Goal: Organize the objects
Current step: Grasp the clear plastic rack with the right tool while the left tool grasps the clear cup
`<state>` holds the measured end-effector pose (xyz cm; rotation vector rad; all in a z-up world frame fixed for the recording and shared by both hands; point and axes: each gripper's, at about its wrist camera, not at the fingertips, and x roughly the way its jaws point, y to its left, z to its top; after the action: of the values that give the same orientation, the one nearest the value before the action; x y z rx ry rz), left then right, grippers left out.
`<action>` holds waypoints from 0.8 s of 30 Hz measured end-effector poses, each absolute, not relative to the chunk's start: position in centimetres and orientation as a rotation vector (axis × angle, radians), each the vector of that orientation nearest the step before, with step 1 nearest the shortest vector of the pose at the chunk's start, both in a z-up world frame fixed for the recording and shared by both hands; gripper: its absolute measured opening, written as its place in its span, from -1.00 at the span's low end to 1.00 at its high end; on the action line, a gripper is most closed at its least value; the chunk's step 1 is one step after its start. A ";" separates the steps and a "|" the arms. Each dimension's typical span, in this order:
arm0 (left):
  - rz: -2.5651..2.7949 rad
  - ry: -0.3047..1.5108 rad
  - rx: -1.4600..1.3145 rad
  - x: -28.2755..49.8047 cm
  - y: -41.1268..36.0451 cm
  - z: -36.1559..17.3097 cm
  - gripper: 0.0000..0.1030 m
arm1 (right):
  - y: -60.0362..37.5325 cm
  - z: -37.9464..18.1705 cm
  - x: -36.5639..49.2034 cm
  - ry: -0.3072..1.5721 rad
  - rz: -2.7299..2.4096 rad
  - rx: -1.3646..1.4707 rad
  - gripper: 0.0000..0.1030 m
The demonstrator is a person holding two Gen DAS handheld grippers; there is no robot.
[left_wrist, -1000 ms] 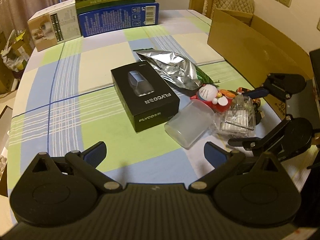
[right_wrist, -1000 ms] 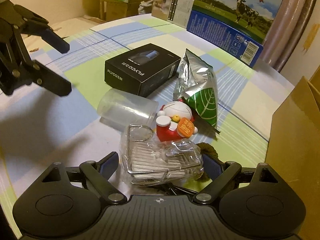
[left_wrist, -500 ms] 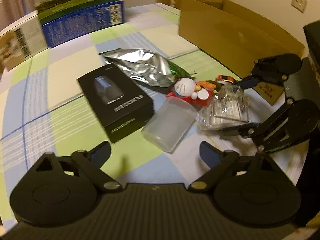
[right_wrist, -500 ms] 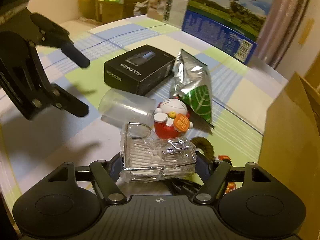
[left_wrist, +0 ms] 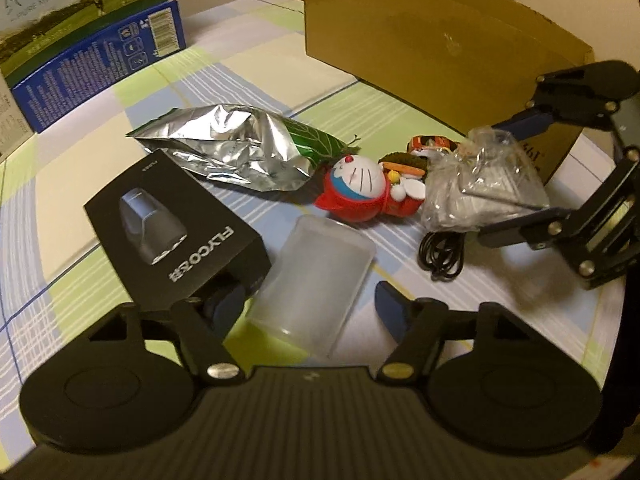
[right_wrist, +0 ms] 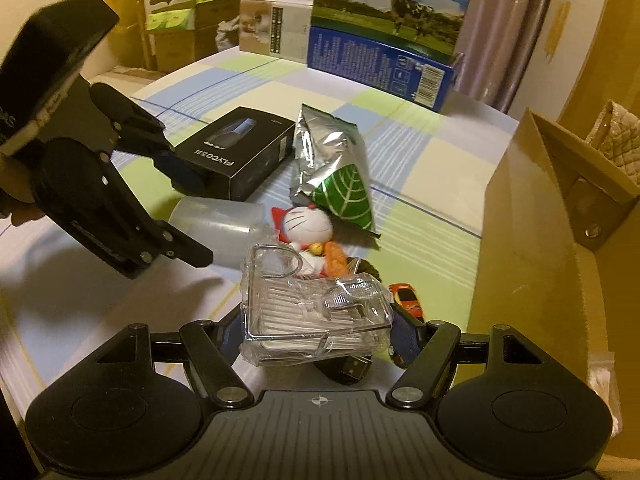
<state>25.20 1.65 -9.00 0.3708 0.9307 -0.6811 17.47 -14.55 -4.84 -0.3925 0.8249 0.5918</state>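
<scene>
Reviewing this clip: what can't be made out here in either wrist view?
- Left claw, closing: whether its pads touch the frosted cup is unclear in both views.
- Black cable: mostly hidden under the wrapped wire rack in the right wrist view.
- Cardboard box: interior hidden by its wall in both views.

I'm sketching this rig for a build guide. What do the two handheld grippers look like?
Both are matte black. The left gripper shows a ribbed base, two round discs, angled link arms with silver pivot bolts, and dark blue pads on its fingers. The right gripper is built the same, with a small crosshair mark on its base. No cables or sleeves are visible.
</scene>
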 end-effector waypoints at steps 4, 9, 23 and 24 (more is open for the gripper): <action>-0.671 0.930 0.413 25.2 0.9 -9.4 0.05 | -14.9 -4.7 17.5 0.835 0.568 -0.370 0.34; -0.638 0.963 0.421 24.1 0.9 -9.1 0.01 | -15.1 -4.6 17.2 0.854 0.548 -0.341 0.34; -0.624 0.982 0.442 21.7 0.7 -8.8 0.32 | -15.6 -4.6 15.7 0.896 0.491 -0.245 0.34; -0.629 0.985 0.441 21.9 0.5 -9.0 0.32 | -15.8 -4.6 15.7 0.898 0.483 -0.238 0.34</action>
<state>21.91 0.53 -8.97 0.4407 0.9852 -0.6286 15.73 -15.79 -4.56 -0.2378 0.8977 0.4831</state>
